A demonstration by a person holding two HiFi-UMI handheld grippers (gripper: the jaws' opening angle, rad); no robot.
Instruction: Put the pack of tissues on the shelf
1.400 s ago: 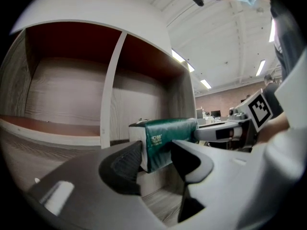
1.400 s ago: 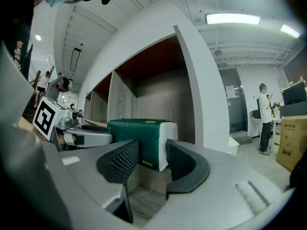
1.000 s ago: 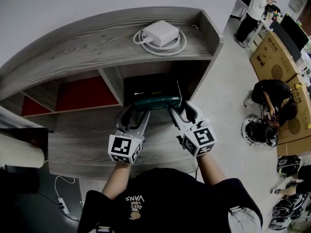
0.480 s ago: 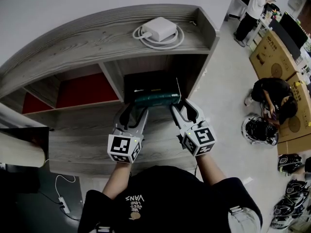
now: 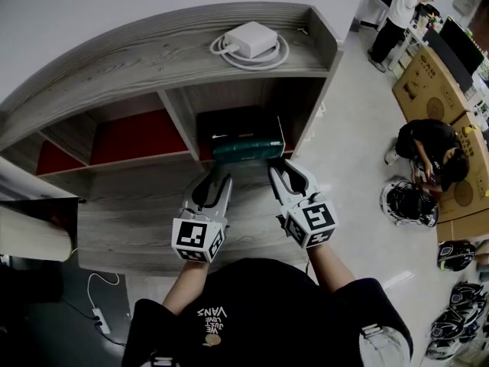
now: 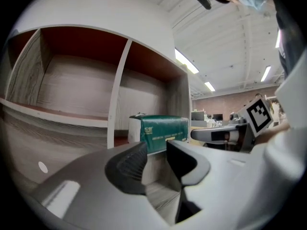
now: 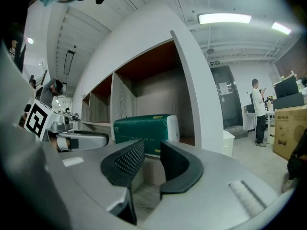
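The pack of tissues (image 5: 247,150) lies in the right-hand compartment of the shelf (image 5: 153,60), near its front edge, so the placing looks done. The left gripper (image 5: 216,182) and right gripper (image 5: 286,173) hang just short of it. Their fingers are narrowly apart, having just closed partway with nothing between them. Only drawing back seems left.

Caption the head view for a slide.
Tissue pack sits on the shelf; left gripper and right gripper, empty, jaws just narrowed, face it.

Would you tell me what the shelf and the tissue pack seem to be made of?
Shelf: likely laminated board, matte, grey wood-grain streaks, red back panels.
Tissue pack: apparently soft plastic film, green with a slight sheen, white ends, rounded edges.
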